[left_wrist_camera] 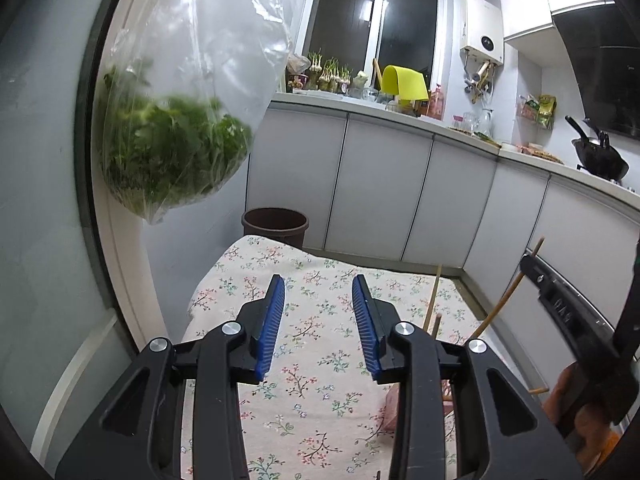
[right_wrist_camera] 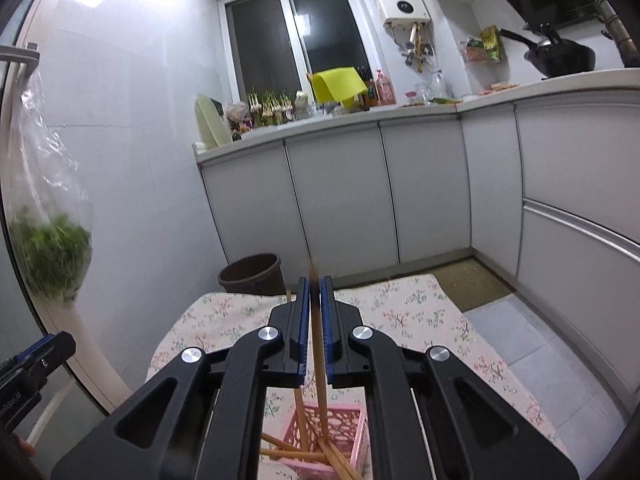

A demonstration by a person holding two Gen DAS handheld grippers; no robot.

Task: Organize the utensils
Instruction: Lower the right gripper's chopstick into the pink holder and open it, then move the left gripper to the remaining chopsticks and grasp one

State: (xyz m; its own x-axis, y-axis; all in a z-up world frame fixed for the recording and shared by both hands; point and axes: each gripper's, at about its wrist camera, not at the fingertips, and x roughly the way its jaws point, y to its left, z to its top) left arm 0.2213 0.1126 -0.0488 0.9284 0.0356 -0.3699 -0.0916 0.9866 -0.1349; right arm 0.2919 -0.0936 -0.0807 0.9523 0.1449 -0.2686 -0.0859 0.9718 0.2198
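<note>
My right gripper (right_wrist_camera: 315,280) is shut on a wooden chopstick (right_wrist_camera: 318,344) that stands nearly upright, its lower end inside a pink slatted basket (right_wrist_camera: 344,426) on the floral tablecloth (right_wrist_camera: 400,308). Several more chopsticks (right_wrist_camera: 280,446) lean in the basket. My left gripper (left_wrist_camera: 319,280) is open and empty above the floral cloth (left_wrist_camera: 316,360). In the left wrist view, chopsticks (left_wrist_camera: 434,300) stick up to its right, and the right gripper's body (left_wrist_camera: 560,312) shows at the right edge. The left gripper's tip shows at the right wrist view's left edge (right_wrist_camera: 36,354).
A bag of greens (left_wrist_camera: 172,148) hangs at the left by the door frame. A brown bin (left_wrist_camera: 275,222) stands beyond the table. White cabinets (left_wrist_camera: 380,192) and a cluttered counter run behind, with a black wok (left_wrist_camera: 600,156) at the right.
</note>
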